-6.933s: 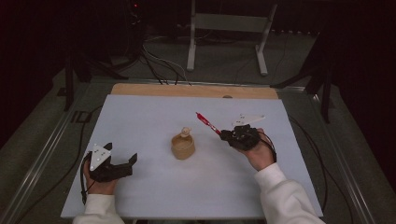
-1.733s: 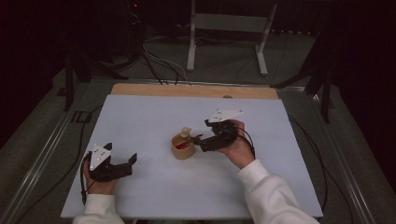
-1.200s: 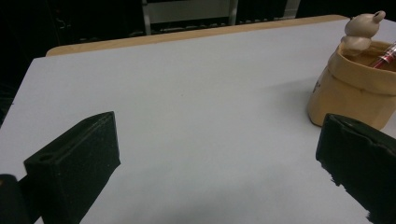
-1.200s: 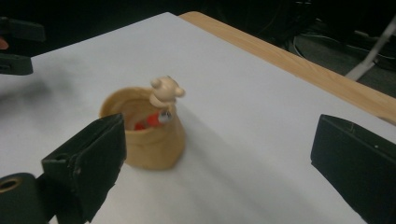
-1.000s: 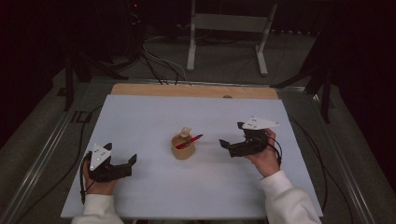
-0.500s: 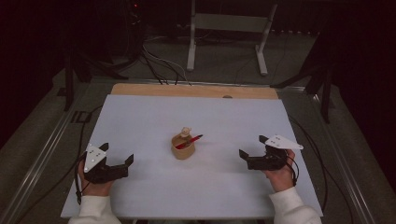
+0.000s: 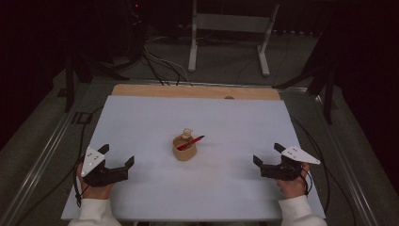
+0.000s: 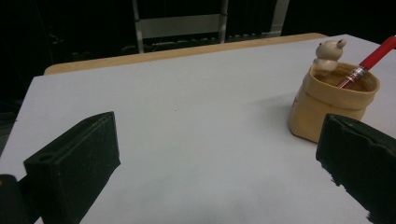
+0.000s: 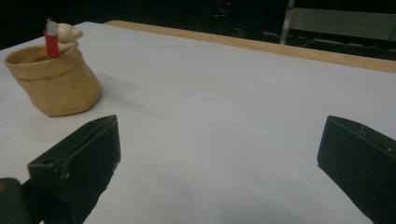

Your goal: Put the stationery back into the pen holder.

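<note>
Red pen sits tilted in tan pot w/ small bear figure on rim, mid worktop. Left tongs near front-left edge, jaws spread, holding nothing. Right tongs near front-right, also spread & empty. Both well apart from pot.
</note>
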`<action>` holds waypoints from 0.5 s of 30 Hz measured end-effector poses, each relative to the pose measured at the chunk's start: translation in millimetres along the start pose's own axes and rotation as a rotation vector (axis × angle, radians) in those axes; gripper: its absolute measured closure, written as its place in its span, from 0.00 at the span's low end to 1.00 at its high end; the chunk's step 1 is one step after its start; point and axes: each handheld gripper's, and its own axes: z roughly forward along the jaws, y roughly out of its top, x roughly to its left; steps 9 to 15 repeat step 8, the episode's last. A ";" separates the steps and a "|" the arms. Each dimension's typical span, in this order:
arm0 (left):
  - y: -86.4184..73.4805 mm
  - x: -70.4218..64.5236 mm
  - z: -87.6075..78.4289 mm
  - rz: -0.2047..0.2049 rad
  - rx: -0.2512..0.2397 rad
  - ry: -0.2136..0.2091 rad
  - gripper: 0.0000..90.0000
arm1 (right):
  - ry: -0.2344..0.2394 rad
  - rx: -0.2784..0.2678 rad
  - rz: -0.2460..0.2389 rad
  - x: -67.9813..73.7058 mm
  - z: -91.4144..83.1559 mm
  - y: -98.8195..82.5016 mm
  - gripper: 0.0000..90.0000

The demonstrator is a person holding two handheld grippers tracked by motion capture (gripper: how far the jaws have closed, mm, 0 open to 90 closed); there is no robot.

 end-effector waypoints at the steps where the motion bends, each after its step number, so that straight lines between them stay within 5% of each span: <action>1: -0.3 0.0 0.1 -0.002 -0.001 -0.002 0.00 | -0.009 0.002 -0.004 -0.9 -0.8 -0.8 0.00; 15: -2.8 0.0 4.5 -0.004 0.027 -0.002 0.00 | -0.023 0.036 0.011 -5.7 0.6 -5.7 0.00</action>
